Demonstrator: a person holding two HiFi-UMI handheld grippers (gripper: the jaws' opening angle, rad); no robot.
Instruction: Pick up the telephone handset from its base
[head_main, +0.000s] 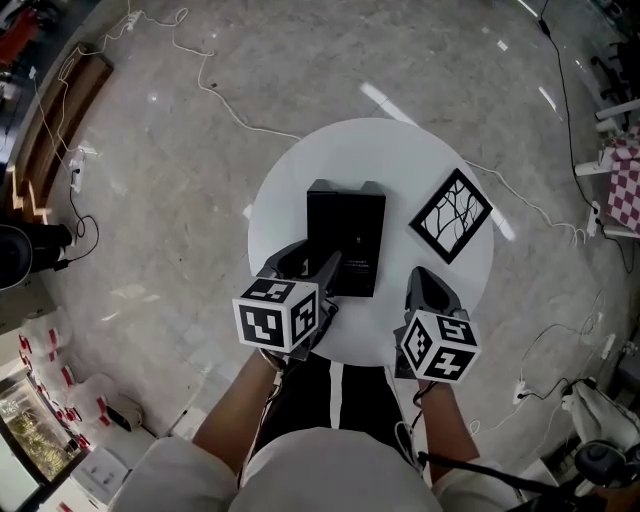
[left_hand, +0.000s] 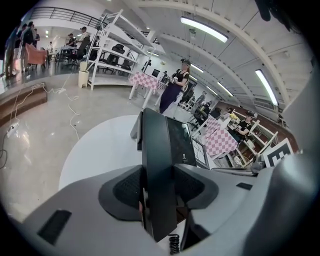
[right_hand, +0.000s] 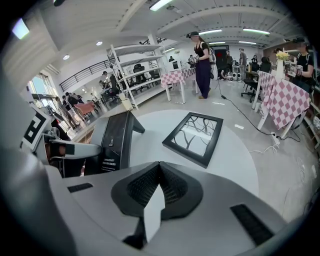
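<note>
The handset (left_hand: 160, 170) was lying in its cradle along the left side of the base (head_main: 355, 225), not lifted yet as far as I could tell. My left tongs (head_main: 310, 265) had it near its close end, with both pads pressed flat against its sides, so I'd call that a proper grip rather than just straddling it. My right tongs (head_main: 425, 280) were shut on nothing and hovering off to the right of the base, by the table's near edge.

For the lift itself, I figured the trick was to go straight up out of the cradle before swinging anywhere. Grabbing it that close to one end, the far end would probably want to droop, so a firm squeeze and a slow start seemed smart. The coiled cord (left_hand: 174, 243) showed just below the handset's near end, and my guess was it would tug back on the base once it stretched. The base looked light enough to slide, so the free right tongs could pin it if needed.

Room-wise, the base sat around the middle of the round white table (head_main: 300, 170), with bare tabletop left of it and beyond it. A black picture frame (head_main: 452, 215) lay to the right of the base, clear of it, so I'd have kept the swing away from that side. The near rim was just behind the base, right under my tongs, so there was little table to spare that way.
</note>
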